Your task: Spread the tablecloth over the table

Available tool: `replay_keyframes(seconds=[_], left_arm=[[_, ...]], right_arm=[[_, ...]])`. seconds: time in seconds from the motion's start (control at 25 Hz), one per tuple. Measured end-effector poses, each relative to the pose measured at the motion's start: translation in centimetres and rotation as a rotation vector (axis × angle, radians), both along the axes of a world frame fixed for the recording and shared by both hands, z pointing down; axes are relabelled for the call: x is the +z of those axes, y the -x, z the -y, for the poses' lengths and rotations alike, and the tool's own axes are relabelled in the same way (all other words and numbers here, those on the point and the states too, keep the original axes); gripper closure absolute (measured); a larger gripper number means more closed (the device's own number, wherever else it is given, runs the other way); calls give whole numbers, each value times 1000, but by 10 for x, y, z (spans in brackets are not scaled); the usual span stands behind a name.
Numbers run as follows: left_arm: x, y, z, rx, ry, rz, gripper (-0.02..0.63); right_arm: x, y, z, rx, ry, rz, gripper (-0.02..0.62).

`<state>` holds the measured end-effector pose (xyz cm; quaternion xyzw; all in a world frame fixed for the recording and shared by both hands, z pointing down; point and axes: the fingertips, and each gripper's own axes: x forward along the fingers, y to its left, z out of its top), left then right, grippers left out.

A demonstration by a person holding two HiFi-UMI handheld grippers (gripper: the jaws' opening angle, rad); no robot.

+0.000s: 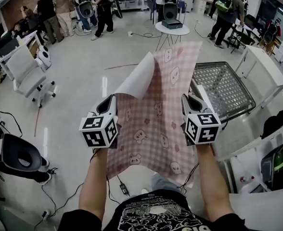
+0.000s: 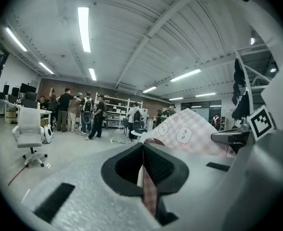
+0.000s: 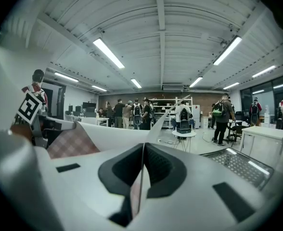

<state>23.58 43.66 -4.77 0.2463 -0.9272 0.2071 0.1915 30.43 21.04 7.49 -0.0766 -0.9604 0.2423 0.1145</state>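
Observation:
A pink checked tablecloth point(image 1: 156, 114) with small bear prints hangs in the air in front of me, held by both grippers. My left gripper point(image 1: 110, 101) is shut on its left edge, and the cloth edge point(image 2: 148, 191) shows pinched between the jaws. My right gripper point(image 1: 188, 101) is shut on the right edge, with a thin strip of cloth point(image 3: 135, 191) between its jaws. The far left corner point(image 1: 140, 76) is folded over, showing the white underside. A table with a perforated metal top point(image 1: 223, 88) stands to the right, partly under the cloth.
A small round white table point(image 1: 173, 29) with a black box stands ahead. A white office chair point(image 1: 28, 76) is at the left, a black chair point(image 1: 19, 158) nearer. Several people stand at the back. White tables point(image 1: 264, 66) line the right side. Cables lie on the floor.

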Motion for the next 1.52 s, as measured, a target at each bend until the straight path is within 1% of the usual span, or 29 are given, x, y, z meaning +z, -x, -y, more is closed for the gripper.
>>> replay_keyframes(seconds=[0.2, 0.28, 0.56, 0.84, 0.96, 1.16, 1.52], left_arm=[[17, 37, 3, 20, 1, 3, 598], [26, 53, 15, 27, 8, -2, 598], [65, 117, 78, 61, 32, -14, 598], [108, 207, 151, 105, 52, -54, 598], [129, 238, 186, 132, 52, -66, 598], [152, 272, 238, 176, 61, -88, 598], [187, 312, 335, 307, 61, -120, 598]], right_arm=[[17, 32, 2, 25, 5, 10, 589], [26, 47, 12, 29, 8, 7, 589], [69, 101, 72, 59, 25, -13, 589], [114, 172, 140, 104, 42, -54, 589], [135, 193, 174, 134, 44, -70, 589], [155, 213, 219, 183, 53, -87, 589], [186, 208, 304, 317, 68, -134, 589]])
